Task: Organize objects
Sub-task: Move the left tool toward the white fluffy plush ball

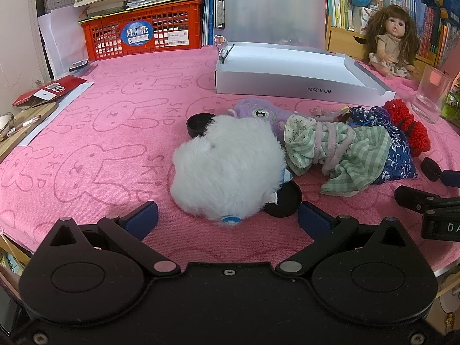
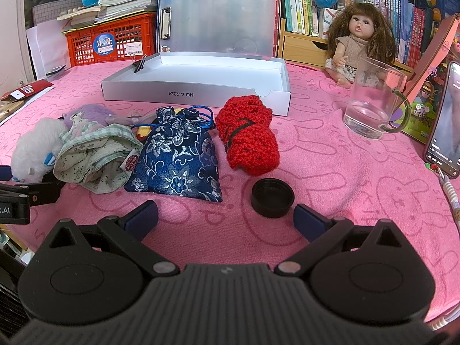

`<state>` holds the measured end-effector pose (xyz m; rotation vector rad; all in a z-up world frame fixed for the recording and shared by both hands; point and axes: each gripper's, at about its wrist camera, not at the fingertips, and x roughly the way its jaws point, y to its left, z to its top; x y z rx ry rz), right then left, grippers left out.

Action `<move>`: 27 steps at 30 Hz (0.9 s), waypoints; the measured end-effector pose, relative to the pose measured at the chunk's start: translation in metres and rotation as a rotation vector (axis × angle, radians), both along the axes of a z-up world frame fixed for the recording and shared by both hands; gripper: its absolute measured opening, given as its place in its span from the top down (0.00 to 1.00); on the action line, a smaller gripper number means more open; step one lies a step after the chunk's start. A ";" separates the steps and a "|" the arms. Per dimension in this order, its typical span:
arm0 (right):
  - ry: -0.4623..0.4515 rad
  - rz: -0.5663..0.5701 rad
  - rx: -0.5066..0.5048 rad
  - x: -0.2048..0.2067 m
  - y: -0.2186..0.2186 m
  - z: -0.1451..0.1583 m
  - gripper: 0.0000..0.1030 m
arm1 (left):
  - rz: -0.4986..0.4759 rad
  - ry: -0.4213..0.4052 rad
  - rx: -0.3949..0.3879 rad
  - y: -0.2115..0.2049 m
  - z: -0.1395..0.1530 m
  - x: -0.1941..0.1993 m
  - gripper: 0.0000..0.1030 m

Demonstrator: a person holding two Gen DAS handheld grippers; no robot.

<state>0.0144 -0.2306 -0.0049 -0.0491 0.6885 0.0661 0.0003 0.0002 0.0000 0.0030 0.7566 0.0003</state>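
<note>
Facing white plush [image 1: 227,169], left hand-held gripper [image 1: 227,220] spread wide

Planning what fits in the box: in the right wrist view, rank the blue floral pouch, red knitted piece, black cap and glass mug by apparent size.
1. blue floral pouch
2. red knitted piece
3. glass mug, though it stands farther back, so unsure against the knit
4. black cap, smallest

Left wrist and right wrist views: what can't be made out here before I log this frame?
- Purple plush toy: left wrist view, body mostly hidden behind the white fluffy toy.
- Black cap: left wrist view, partly under the white toy.
- Phone: right wrist view, cut off by the edge; screen text too small.
- Blue floral pouch: drawn shut, contents unseen.
- White box: label partly legible only.
</note>
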 end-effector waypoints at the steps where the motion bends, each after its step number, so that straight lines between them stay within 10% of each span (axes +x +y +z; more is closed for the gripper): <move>1: 0.000 0.000 0.000 0.000 0.000 0.000 0.00 | 0.000 0.000 0.000 -0.002 0.002 -0.002 0.00; 27: -0.001 0.001 0.000 -0.001 0.000 -0.001 0.00 | -0.005 -0.012 0.001 0.001 0.004 -0.003 0.00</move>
